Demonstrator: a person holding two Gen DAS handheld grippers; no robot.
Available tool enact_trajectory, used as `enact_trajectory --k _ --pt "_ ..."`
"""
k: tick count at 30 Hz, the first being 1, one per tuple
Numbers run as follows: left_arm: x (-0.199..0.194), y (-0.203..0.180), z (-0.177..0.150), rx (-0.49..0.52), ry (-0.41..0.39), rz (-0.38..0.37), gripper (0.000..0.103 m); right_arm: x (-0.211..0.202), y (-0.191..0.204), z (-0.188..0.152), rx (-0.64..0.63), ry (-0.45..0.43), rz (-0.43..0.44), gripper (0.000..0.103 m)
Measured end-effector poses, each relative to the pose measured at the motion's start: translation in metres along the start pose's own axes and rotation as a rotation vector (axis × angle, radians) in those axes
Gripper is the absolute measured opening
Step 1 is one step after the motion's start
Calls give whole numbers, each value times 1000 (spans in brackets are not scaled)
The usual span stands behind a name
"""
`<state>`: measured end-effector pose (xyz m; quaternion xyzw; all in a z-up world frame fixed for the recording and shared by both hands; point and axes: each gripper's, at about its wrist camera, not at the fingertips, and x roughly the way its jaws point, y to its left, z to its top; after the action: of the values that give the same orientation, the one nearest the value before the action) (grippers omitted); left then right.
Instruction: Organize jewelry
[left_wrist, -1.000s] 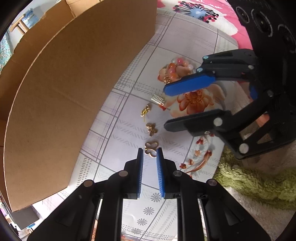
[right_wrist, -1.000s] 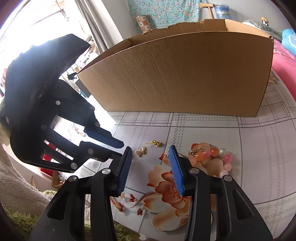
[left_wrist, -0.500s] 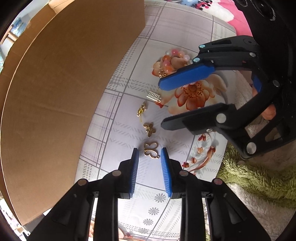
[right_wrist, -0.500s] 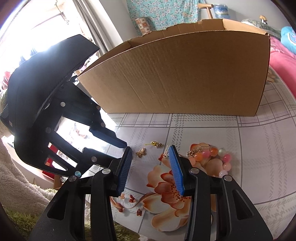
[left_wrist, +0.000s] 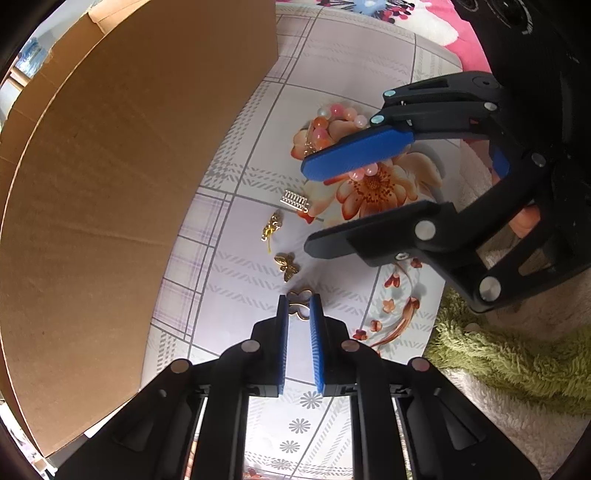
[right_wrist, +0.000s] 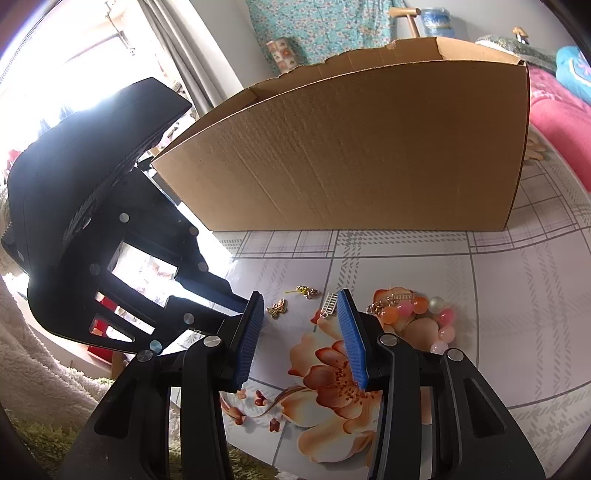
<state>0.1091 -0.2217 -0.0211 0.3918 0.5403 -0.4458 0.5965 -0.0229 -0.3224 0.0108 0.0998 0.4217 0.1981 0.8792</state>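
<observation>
On the flowered tablecloth, just near of a tall cardboard box, small gold charms lie in a loose row. No brand, label or writing can be read anywhere, not on the box nor on the grippers.

Nearest in the left wrist view is an open-outline butterfly charm, thin gold wire shaped as looped wings. The left gripper points down over it, and its jaws have just been closing: the blue pads now stand narrow on either side of the charm, its near half between them, its far loop poking out past the tips. Whether the pads truly press on it is hard to tell.

Beyond it lie a solid butterfly, a knotted gold piece with a yellow stem, and a tiny silver ladder charm. Farther right sits a bead bracelet of pink, orange and pearly beads with a gold chain, partly hidden behind a right gripper finger.

The right gripper hangs tilted above the printed flower, jaws about half open with nothing between them. From its view the left gripper's body hides the outline butterfly; the ladder charm is partly cut off by its right pad. Green shaggy rug edges the cloth.
</observation>
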Motion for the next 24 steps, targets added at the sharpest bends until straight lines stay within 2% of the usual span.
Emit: enact_trajectory --k 1,2,6,10,14,15,18,20,22,24 --pt "-2 -2 -5 0 1 2 0 -1 0 0 -1 0 0 40" --pt "-14 4 -14 0 2 0 0 -1 0 0 -1 0 -2 40" --pt "-11 -1 -19 2 -9 4 0 -5 0 -1 0 1 -13 40" --pt "-14 0 -29 -54 -29 10 0 -9 -1 -1 7 -5 -25 40" --pt "-16 13 -52 -211 -67 29 0 -15 1 -1 9 -5 -31 41" --pt "-17 16 -59 -253 -83 33 0 -16 4 -1 8 0 -28 44" --pt "-25 25 -88 -440 -195 20 1 -19 13 -1 -9 11 -31 48" --pt "-26 30 -108 -547 -255 27 10 -19 24 -2 -38 24 -39 48" --pt "-24 30 -128 -642 -290 77 33 -16 34 -2 -65 41 -52 48" --pt "-22 30 -148 -725 -342 89 41 -11 47 -3 -101 65 -67 48"
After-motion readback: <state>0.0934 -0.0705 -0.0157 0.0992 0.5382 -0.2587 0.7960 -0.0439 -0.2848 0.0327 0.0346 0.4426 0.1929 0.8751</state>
